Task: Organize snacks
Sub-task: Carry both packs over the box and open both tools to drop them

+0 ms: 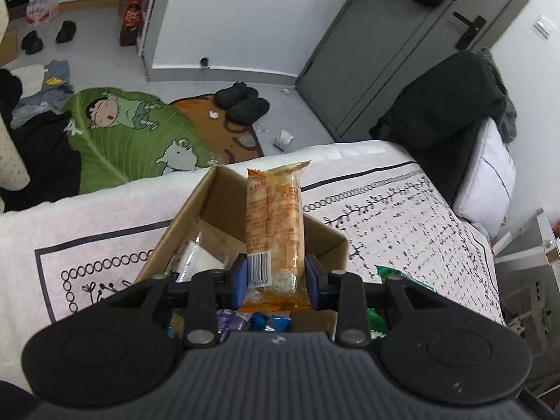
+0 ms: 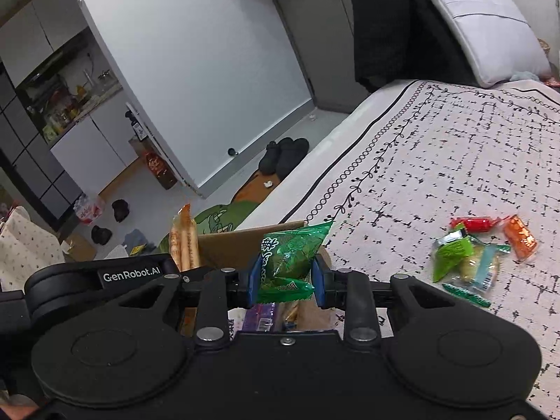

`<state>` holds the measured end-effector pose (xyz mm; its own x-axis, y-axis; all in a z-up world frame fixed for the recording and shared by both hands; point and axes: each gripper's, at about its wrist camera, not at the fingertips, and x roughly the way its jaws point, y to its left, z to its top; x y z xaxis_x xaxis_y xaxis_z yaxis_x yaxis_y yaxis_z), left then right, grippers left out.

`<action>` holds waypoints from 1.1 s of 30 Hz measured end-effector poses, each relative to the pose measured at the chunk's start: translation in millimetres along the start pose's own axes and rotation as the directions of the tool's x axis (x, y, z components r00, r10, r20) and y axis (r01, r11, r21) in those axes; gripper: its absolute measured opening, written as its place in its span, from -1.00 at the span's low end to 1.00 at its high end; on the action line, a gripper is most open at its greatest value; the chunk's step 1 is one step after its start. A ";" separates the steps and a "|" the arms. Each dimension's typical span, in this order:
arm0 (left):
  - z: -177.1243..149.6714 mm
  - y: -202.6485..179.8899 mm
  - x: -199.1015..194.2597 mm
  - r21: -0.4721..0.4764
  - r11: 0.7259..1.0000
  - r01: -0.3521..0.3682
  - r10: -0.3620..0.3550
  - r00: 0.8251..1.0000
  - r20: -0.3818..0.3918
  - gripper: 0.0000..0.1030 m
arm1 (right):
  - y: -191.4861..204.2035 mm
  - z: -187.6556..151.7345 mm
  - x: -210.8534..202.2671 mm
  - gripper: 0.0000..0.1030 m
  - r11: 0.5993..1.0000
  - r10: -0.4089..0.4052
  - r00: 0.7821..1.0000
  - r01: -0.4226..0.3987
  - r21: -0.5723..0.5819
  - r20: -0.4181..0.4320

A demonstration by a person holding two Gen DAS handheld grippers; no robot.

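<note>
The cardboard box stands on the bed, directly under both grippers. The left gripper jaws pinch the orange packet upright, long axis vertical; the right gripper jaws clamp the green packet.

Left wrist cam: sits behind left claw, looks forward and down, close over cardboard box on bed, floor and grey door beyond. Right wrist cam: behind right claw, same close range, tilted view across bed toward kitchen shelves. Shared: box, bedspread, black slippers, green floor mat
</note>
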<state>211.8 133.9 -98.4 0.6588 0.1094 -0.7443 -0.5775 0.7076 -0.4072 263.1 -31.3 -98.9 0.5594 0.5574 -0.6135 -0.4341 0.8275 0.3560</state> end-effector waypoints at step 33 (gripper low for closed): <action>5.0 14.9 4.2 -0.117 0.992 -0.054 0.050 0.998 -0.031 0.30 | -18.9 13.2 9.6 -0.12 0.998 0.050 0.998 -0.049 0.033 -0.027</action>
<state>208.4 148.4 -105.0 0.6137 0.1231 -0.7798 -0.6645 0.6140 -0.4260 285.9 -40.7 -102.2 0.5173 0.5962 -0.6139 -0.4373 0.8008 0.4092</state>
